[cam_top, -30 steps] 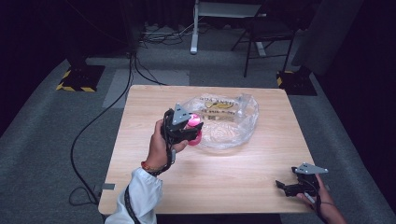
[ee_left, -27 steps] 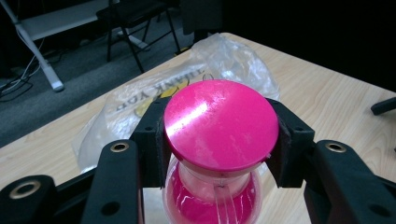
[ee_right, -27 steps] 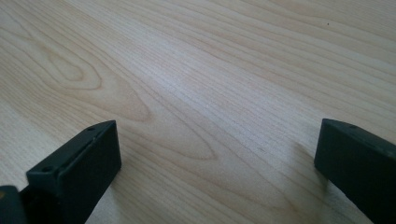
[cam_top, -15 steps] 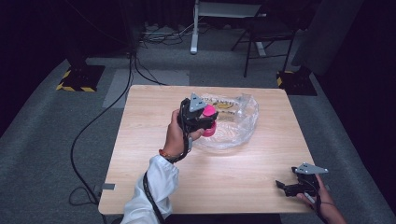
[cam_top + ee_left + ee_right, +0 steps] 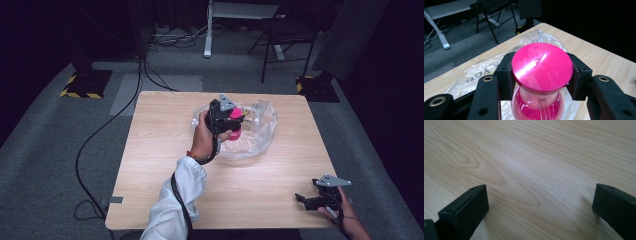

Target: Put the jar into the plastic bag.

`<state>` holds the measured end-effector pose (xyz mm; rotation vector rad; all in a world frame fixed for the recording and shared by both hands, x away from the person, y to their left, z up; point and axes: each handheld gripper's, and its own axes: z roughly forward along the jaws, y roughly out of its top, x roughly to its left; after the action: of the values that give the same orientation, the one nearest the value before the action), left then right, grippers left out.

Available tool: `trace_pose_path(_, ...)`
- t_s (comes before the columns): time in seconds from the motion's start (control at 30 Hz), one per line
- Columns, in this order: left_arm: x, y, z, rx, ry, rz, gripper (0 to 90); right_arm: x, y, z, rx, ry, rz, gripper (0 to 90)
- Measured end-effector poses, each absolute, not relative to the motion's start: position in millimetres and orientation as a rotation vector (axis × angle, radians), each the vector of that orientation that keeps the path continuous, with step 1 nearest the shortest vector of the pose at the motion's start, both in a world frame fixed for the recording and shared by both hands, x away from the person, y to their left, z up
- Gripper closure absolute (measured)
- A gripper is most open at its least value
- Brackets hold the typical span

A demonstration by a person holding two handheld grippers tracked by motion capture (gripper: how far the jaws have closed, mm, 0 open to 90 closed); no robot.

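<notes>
Bottle: a small clear plastic bottle of pink liquid with a round pink cap (image 5: 542,65), clamped at the cap between the left gripper (image 5: 541,72) jaws, hanging over the bag.
Handling: likely light and rigid; the glossy cap looks slippery, so gripping at its rim or the neck just beneath seems safest.
Bag: a crumpled clear plastic bag with printed lettering (image 5: 255,135), directly below and beyond the claw.
Table: a pale wooden table (image 5: 165,130) under it all.
Right gripper (image 5: 541,205): jaws wide apart, holding nothing, low over bare wood well away from the bottle.
</notes>
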<state>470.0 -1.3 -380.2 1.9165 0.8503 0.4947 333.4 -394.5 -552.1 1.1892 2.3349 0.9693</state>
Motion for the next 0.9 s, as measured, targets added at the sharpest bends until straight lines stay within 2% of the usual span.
trace_pose_path(0.47, 499, -23, -413, 1.936, 0.948, 0.492, 48.2, 333, -394, -552, 1.190, 2.335, 0.969, 0.3)
trace_pose_path(0.9, 508, -36, -444, 1.961, 1.021, 0.485, 48.2, 333, -394, -552, 1.190, 2.335, 0.969, 0.3)
